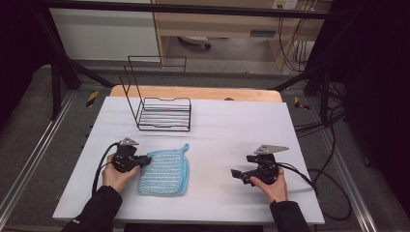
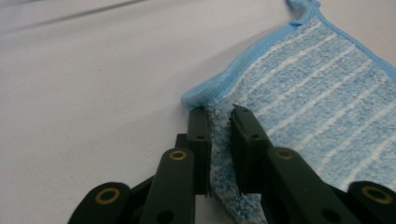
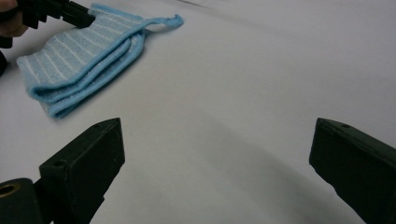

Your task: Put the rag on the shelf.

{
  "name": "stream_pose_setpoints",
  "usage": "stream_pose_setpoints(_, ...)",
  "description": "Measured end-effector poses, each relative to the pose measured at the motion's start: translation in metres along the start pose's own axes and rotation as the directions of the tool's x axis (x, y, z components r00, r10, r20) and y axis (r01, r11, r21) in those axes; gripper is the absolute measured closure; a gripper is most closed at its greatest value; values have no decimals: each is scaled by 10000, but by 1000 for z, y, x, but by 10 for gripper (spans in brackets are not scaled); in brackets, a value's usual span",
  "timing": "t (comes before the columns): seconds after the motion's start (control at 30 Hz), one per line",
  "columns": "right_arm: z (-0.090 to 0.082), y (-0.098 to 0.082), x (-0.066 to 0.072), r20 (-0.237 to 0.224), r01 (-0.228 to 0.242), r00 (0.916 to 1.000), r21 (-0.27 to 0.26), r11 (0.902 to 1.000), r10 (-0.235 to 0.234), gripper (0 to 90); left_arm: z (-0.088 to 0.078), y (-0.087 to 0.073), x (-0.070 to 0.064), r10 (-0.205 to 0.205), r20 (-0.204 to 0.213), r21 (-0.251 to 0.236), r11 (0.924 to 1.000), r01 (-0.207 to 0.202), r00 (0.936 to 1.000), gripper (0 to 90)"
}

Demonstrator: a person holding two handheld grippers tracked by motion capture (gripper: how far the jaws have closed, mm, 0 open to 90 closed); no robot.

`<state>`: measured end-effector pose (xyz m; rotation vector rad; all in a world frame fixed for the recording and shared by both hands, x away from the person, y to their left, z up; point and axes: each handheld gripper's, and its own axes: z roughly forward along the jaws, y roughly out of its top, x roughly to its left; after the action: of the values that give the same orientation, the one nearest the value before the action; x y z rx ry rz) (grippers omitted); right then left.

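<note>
Cloth [image 1: 164, 172], folded on the desk [image 1: 227, 125], is pinched at its left edge by the left gripper [image 2: 219, 122], while the right gripper [image 3: 217, 140] is held agape; only one layer might be lifted, unfolding it.

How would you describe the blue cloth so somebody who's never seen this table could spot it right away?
On the white table, look at the near left part, in front of the black wire rack. The folded cloth lies flat there, at the left gripper. It is the one soft thing: light blue with thin white stripes and a corner loop.
</note>
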<state>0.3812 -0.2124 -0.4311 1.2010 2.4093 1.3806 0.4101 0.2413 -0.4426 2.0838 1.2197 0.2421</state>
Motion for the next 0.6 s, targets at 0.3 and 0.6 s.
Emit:
stream_pose_setpoints(0.3, 28, 25, 25, 147, 57, 9999, -63, 10000, -56, 44, 1, -1, -2, 243, -152, -32, 9997, -244, 9996, 781)
stream_pose_setpoints(0.6, 66, 47, 43, 216, 49, 9998, 175, 9998, -53, 52, 1, -1, -2, 424, -175, -20, 9991, -424, 9989, 774)
